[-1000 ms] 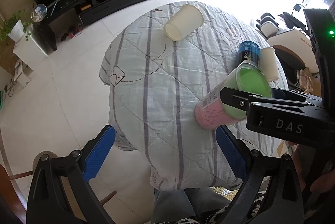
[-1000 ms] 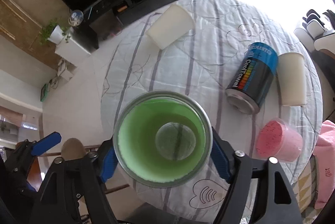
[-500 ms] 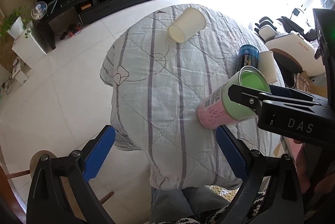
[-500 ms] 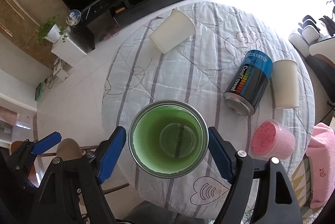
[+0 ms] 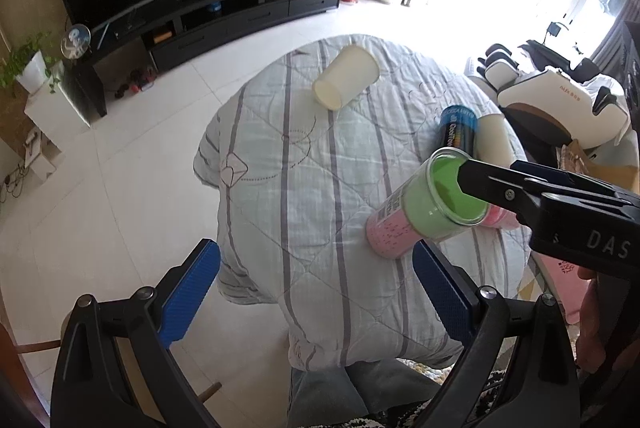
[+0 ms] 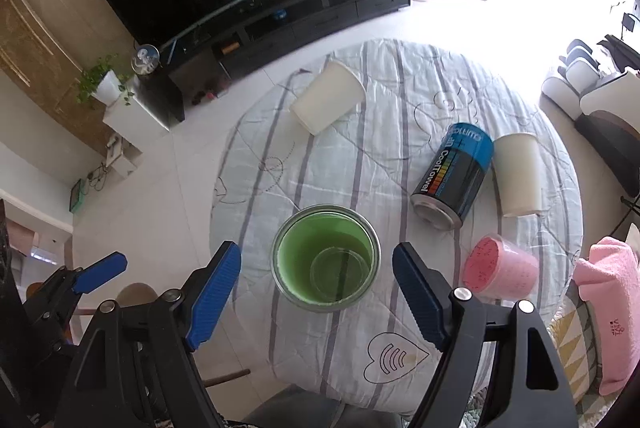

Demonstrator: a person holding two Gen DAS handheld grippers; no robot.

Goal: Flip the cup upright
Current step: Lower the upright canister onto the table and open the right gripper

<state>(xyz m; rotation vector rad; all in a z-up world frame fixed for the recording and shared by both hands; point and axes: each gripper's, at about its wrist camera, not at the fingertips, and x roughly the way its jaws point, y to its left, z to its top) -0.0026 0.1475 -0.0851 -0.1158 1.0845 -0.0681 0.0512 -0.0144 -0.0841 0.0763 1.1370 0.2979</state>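
Observation:
A green cup with a clear rim stands upright, mouth up, on the striped quilted table. In the left wrist view it shows with a pink base. My right gripper is open, its blue pads standing apart from the cup on either side. My left gripper is open and empty near the table's front edge, to the left of the cup.
A white paper cup lies on its side at the far side. A black and blue can, another white cup and a pink cup lie at the right. A pink cloth is at the far right.
My right gripper has opened and let go of the green cup, then drawn back from it. The cup now stands on the table. The left gripper has pulled back slightly.

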